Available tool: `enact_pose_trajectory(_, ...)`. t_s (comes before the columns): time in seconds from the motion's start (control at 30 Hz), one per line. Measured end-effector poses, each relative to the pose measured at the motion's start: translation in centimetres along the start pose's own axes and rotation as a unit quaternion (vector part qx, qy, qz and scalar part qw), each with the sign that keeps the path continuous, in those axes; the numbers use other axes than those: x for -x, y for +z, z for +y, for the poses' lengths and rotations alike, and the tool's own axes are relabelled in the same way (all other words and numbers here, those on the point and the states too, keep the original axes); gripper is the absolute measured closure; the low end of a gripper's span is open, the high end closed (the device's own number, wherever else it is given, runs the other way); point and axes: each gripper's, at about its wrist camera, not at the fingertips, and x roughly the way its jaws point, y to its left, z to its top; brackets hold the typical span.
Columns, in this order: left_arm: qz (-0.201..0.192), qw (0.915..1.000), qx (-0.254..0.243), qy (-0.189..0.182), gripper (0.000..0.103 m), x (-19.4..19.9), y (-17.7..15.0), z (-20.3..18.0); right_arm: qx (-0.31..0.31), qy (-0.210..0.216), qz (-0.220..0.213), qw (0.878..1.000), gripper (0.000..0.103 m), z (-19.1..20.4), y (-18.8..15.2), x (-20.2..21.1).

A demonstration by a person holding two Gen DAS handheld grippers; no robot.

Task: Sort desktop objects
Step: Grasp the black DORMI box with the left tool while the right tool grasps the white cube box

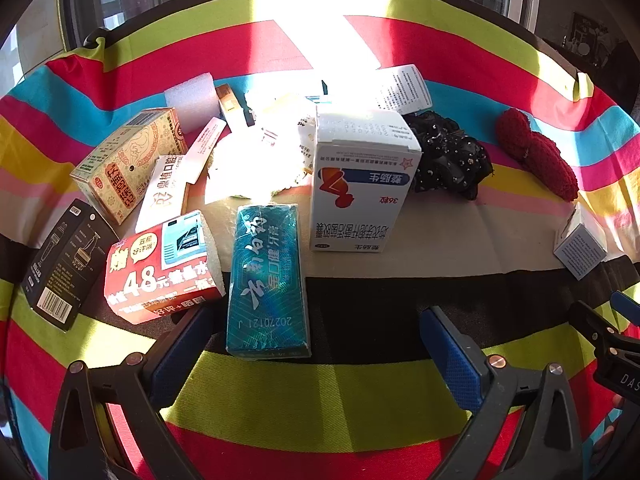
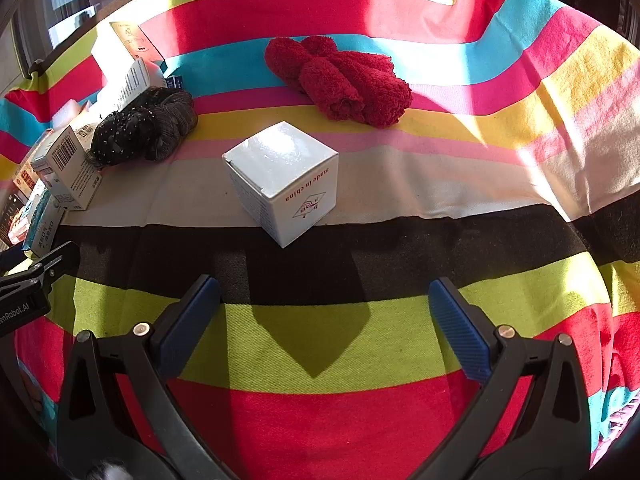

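The small white cube box (image 2: 282, 180) sits alone on the striped cloth (image 2: 320, 340), straight ahead of the right gripper (image 2: 324, 320), whose fingers stand wide with nothing between them; I'd say it is lining up a pick and must go forward to straddle the box. The left gripper (image 1: 316, 356), fingers equally wide and empty, faces the teal toothpaste box (image 1: 266, 280) near its left finger. Only the left view shows the heap of cartons; the right shows the red towel (image 2: 340, 80) whole.
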Motion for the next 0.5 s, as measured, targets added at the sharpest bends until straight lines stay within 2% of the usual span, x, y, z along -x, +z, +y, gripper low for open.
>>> enact_pose_trajectory(0.23,0.058,0.9966,-0.048,-0.035,0.000,1.0,-0.8,1.0,0.010,0.008,0.000,1.000,0.000,-0.2,-0.1,0.3)
enact_pose_trajectory(0.3,0.081,0.9963,-0.028,0.002,0.001,1.9,-1.1,2.7,0.018,0.014,0.001,1.000,0.000,-0.3,-0.1,0.0)
enact_pose_trajectory(0.37,0.036,0.9990,-0.025,-0.010,0.004,4.8,-1.3,4.9,0.026,0.019,0.003,0.999,0.000,-0.3,0.2,-0.2)
enact_pose_trajectory(0.43,-0.025,0.9996,-0.009,0.000,0.004,8.2,-0.8,7.8,0.040,0.028,0.003,0.999,0.000,-0.2,0.8,-0.6)
enact_pose_trajectory(0.47,-0.056,0.9983,0.001,0.014,0.002,9.5,0.8,9.6,0.047,0.033,0.004,0.998,0.000,-0.1,1.1,-0.8)
enact_pose_trajectory(0.5,-0.071,0.9973,0.004,0.018,0.000,10.2,2.3,11.4,0.054,0.038,0.004,0.998,0.000,-0.1,1.4,-1.0)
